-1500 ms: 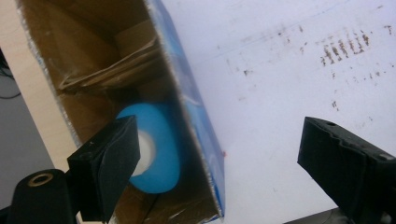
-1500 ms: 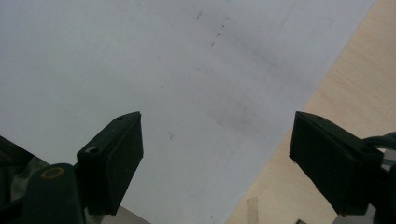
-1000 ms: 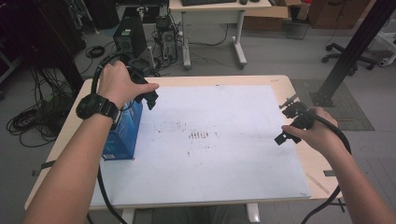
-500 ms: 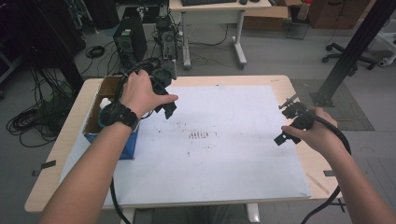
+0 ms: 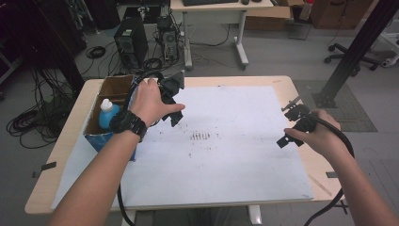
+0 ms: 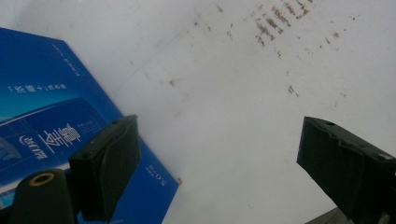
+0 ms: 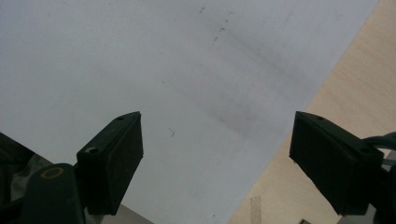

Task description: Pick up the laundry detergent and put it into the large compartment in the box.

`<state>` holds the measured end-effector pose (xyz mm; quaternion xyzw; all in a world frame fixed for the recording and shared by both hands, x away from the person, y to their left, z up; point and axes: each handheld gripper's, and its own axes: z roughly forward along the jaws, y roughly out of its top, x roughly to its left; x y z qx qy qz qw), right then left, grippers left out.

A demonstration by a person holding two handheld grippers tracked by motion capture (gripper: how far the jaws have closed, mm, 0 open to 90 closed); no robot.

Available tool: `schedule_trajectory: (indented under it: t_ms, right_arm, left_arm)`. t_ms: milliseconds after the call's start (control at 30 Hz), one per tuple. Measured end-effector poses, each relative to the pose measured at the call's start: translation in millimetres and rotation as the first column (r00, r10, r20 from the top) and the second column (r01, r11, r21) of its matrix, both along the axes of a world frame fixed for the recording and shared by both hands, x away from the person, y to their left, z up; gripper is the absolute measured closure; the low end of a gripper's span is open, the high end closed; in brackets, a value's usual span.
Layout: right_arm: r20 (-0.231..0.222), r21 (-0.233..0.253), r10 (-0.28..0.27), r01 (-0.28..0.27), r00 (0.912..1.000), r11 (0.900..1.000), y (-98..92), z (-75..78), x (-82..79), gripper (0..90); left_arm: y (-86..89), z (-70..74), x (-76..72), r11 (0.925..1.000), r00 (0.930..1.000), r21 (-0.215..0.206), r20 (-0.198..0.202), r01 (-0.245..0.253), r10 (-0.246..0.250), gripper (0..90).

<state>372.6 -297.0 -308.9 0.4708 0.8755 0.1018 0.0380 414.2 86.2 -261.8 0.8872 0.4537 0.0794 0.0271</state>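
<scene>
The blue-capped bottle (image 5: 107,113) stands inside the open blue carton (image 5: 101,137) at the table's left edge, just beside the left gripper (image 5: 173,104), whose jaws gape empty, so a careless reach could catch the carton's wall and tip it, while the right gripper (image 5: 291,126) idles, jaws apart

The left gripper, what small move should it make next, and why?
Probably move back toward the box and come down over the bottle. The left gripper hangs over the white sheet, just right of the box, with its jaws wide open and nothing between them. The bottle with the white cap stands inside the open box.
</scene>
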Motion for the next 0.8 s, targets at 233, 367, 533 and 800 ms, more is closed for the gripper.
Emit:
schedule_trajectory:
  t_ms: [233, 367, 533, 800]
  right_arm:
    - [-0.002, -0.001, 0.005, -0.005, 1.0000, 1.000, 1.9, -0.7, -0.6, 17.2]
    - [-0.002, -0.002, 0.004, -0.004, 1.0000, 1.000, 2.4, -1.3, -1.0, 17.2]
    - [-0.001, -0.006, 0.008, -0.008, 1.0000, 1.000, 3.3, -1.3, -3.3, 17.2]
    - [0.008, -0.010, 0.018, -0.018, 0.9998, 1.000, 7.1, 2.0, -3.7, 17.2]
  left_arm:
    - [-2.9, -8.4, -1.0, 1.0000, 0.9999, 0.003, -0.008, 0.007, -0.007, 13.7]
    - [-4.4, -12.9, -2.5, 1.0000, 0.9999, 0.002, -0.011, 0.009, -0.009, 13.6]
    - [-6.8, -17.4, -4.8, 0.9999, 0.9999, 0.003, -0.007, 0.014, -0.014, 13.9]
    - [-10.0, -23.4, -9.5, 0.9998, 0.9997, -0.001, -0.016, 0.021, -0.021, 14.1]
